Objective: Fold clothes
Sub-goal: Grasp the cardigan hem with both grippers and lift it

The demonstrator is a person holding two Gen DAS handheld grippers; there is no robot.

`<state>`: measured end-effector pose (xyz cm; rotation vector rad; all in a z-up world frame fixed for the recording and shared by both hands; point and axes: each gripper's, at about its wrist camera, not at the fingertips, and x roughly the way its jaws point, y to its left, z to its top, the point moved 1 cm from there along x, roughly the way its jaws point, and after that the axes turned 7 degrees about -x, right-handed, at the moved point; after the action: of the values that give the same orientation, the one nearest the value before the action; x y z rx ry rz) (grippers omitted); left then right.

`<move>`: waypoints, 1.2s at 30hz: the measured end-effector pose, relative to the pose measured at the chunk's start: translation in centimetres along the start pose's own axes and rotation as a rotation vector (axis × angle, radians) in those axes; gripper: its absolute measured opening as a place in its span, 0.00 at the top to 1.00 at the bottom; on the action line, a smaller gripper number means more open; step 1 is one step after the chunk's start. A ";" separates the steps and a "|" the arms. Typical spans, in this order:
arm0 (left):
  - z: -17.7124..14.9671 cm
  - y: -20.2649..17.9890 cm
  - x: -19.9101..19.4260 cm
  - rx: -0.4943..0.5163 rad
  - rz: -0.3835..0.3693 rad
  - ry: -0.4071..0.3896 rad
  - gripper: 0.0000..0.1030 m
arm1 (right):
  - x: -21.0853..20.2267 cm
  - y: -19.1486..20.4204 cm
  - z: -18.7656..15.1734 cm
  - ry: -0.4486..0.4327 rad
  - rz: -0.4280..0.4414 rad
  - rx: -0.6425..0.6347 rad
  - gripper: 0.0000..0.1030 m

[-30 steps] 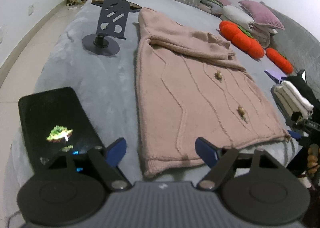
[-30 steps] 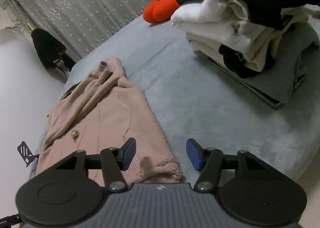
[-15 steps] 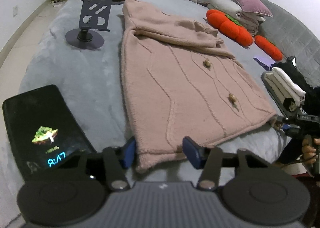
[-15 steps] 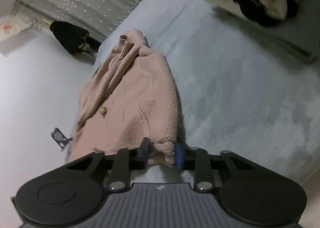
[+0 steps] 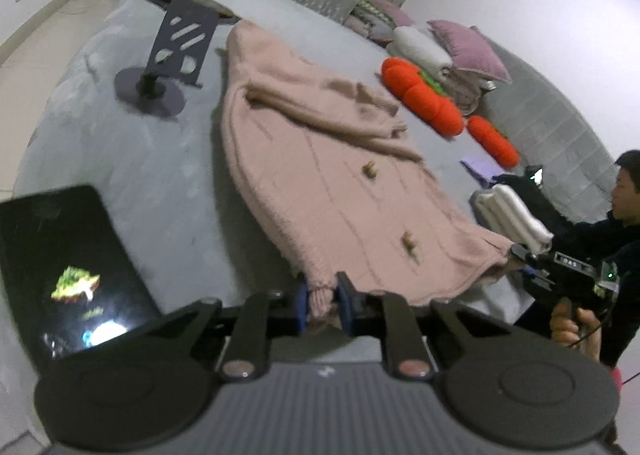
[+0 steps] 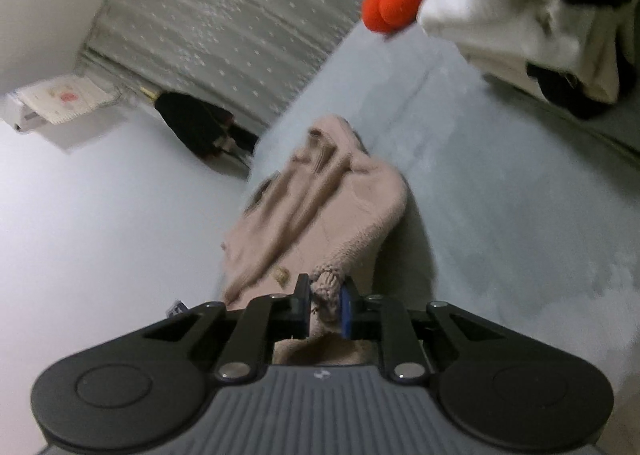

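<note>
Pink knitted cardigan (image 5: pixel 320 175): lies on the grey bed (image 5: pixel 140 159), front side up with two toggle buttons showing; long axis runs from the hem nearest the cameras away toward the collar end near the curtain, sleeves folded across the chest. The hem edge is lifted off the bed at its two corners. Left gripper (image 5: pixel 323 305): jaws closing, nearly together, pinching the ribbed hem corner on the side toward the tablet, knit bunched between the blue pads. Right gripper (image 6: pixel 326 305): jaws closing, almost together, pinching the opposite ribbed hem corner, fabric squeezed between them; seen from the left wrist view it is held in a person's hand (image 5: pixel 570 325) at the bed's right edge. Tablet (image 5: pixel 64 267): flat on the bed left of the cardigan, screen lit. Dark stand (image 5: pixel 168 59): upright on a round base, left of the collar end, apart from the cardigan. Stack of folded clothes (image 6: pixel 520 15): white and black pieces piled on the bed to the right of the cardigan; what carries them cannot be told. Orange plush cushions (image 5: pixel 428 95): beside the cardigan's far right, near pillows (image 5: pixel 468 51) at the head of the bed.
</note>
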<state>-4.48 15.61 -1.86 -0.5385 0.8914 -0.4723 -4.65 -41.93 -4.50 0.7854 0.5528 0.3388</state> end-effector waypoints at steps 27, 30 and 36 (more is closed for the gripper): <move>22.4 0.5 6.8 -0.198 0.045 -0.325 0.86 | 13.9 5.4 15.6 -0.164 -0.065 -0.110 0.85; 25.4 1.6 9.2 -0.230 0.084 -0.347 0.86 | 16.8 4.9 17.7 -0.178 -0.086 -0.123 0.85; 29.9 3.0 14.2 -0.246 0.156 -0.372 0.86 | 24.4 3.3 21.0 -0.174 -0.125 -0.136 0.86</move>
<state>28.33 16.68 3.20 -0.7472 0.6287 -0.1121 27.04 -39.92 1.80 0.6390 0.4092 0.1879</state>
